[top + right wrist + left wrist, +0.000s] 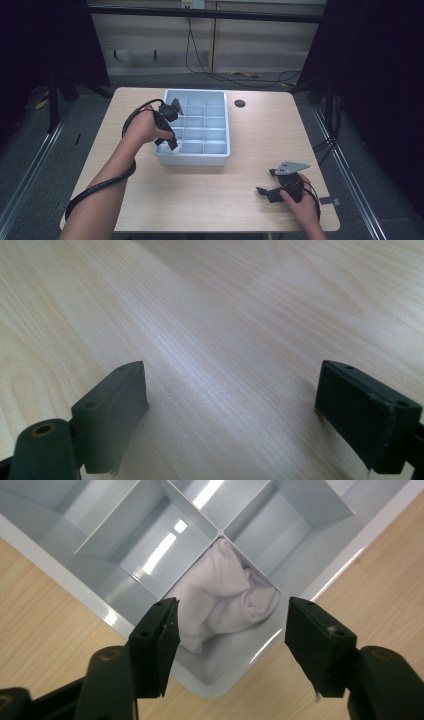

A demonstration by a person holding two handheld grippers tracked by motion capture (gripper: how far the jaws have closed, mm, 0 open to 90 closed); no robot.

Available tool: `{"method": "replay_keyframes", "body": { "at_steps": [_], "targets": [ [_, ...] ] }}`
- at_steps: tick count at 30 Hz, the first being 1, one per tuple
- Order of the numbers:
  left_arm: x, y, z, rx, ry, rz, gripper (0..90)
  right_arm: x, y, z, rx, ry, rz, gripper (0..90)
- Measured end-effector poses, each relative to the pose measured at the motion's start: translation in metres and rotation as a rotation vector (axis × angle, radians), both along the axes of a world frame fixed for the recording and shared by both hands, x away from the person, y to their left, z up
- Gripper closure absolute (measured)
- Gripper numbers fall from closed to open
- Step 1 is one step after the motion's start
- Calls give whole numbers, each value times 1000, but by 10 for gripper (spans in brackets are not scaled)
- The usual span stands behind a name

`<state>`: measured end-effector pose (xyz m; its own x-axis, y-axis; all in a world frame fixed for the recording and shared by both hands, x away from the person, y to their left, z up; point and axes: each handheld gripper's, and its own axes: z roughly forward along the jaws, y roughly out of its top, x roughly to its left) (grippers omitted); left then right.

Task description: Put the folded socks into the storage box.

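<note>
Pale wood makes up the table (215, 195), and from the high view a light blue-grey divided tray (218, 150) sits on its far-middle part, its near-left corner covered by the left gripper (171, 143), which the person's left hand (146, 131) holds pointing down over that corner; the compartment beneath it is hidden there by hand and tool. A black cable (100, 186) loops around the left forearm. The right gripper (266, 186) rests low near the table's near-right edge in the right hand (300, 199), well apart from the tray, its grey plate on top. A dark round hole (240, 103) lies beyond the tray. In the left gripper view, the left gripper (231, 630) has its jaws spread wide, empty, straddling the tray's (95, 605) corner compartment, where a crumpled white cloth (225, 600) lies; its lower end is hidden behind the near jaw. In the right gripper view, the right gripper (231, 405) has its jaws wide apart over bare table (240, 315), holding nothing; whether the tips touch the wood cannot be told.
</note>
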<state>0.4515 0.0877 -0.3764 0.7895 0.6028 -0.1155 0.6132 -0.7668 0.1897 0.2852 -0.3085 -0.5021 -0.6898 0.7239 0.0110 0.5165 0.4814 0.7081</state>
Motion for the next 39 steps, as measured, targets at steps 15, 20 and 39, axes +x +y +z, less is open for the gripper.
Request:
{"method": "replay_keyframes", "body": {
  "at_steps": [15,20,39],
  "targets": [
    [-13,16,2,-40,1,6,356,0,0,0,0,1,2,125],
    [-17,22,2,-54,0,5,356,0,0,0,0,1,1,125],
    [-33,50,0,-78,2,21,332,0,0,0,-1,0,2,124]
  ]
}}
